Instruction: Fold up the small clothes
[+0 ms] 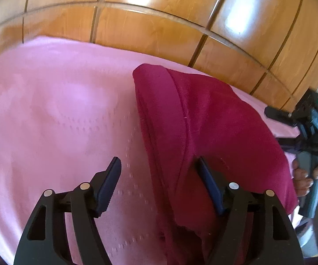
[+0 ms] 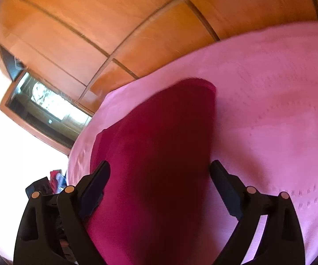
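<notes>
Crimson garment (image 1: 214,132) folded lengthwise (hem seam showing) on pink bedspread (image 1: 59,121).

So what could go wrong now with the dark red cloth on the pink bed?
1. The folded dark red fleece garment lies partly between the left gripper fingers, which stand open; lifting away might snag and undo the fold.
2. The right gripper, also open, straddles the garment, so it could drag it across the pink patterned bedspread.
</notes>
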Available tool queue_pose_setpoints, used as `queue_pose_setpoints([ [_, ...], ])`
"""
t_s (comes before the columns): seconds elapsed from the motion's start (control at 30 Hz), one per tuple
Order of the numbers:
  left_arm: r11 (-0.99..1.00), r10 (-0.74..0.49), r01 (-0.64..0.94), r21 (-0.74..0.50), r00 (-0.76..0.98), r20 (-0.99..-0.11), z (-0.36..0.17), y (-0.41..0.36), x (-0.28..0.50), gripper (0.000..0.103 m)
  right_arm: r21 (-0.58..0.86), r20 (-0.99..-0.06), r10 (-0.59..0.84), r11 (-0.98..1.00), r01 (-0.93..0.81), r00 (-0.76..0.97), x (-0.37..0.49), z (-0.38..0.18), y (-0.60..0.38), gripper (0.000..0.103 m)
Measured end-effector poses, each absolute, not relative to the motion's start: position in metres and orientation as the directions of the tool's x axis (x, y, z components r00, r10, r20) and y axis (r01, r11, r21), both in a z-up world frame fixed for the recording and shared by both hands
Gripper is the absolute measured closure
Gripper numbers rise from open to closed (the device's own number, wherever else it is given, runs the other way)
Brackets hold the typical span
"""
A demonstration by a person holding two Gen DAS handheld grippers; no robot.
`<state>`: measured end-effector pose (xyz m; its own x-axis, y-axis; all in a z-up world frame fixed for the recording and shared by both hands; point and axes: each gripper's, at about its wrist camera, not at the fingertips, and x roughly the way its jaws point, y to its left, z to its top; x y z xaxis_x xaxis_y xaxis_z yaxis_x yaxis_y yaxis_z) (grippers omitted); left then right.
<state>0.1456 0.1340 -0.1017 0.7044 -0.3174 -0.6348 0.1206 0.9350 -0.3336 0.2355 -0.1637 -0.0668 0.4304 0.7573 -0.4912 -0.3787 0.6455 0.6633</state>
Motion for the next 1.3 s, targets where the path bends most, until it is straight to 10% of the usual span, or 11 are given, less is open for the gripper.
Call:
queue_pose_setpoints([
  [0.2,0.862,-0.451,0.157,-0.481,0.67,-0.589,-0.116,0.149,0.15,0.037,0.647,-0.513,0.788,0.615,-0.45,0.339,0.231,-0.074,-0.145,0.017],
  [0.3,0.772,-0.583,0.221,-0.596,0.62,-0.526,-0.121,0.154,0.155,0.059,0.621,-0.543,0.773,0.633,-0.462,0.33,0.232,-0.079,-0.135,0.029],
  [0.53,0.706,-0.65,0.255,-0.661,0.602,-0.463,-0.118,0.144,0.148,0.067,0.593,-0.51,0.771,0.636,-0.493,0.381,0.207,-0.057,-0.149,0.056],
  [1.0,0.613,-0.788,0.541,-0.576,0.37,-0.492,-0.066,-0.084,0.204,0.072,0.555,-0.411,0.565,0.777,-0.296,0.715,0.145,-0.013,-0.354,0.057],
  [1.3,0.658,-0.682,0.644,-0.391,0.287,-0.673,-0.074,-0.238,0.234,0.072,0.57,-0.538,0.37,0.822,0.003,0.757,0.137,-0.071,-0.463,0.048],
])
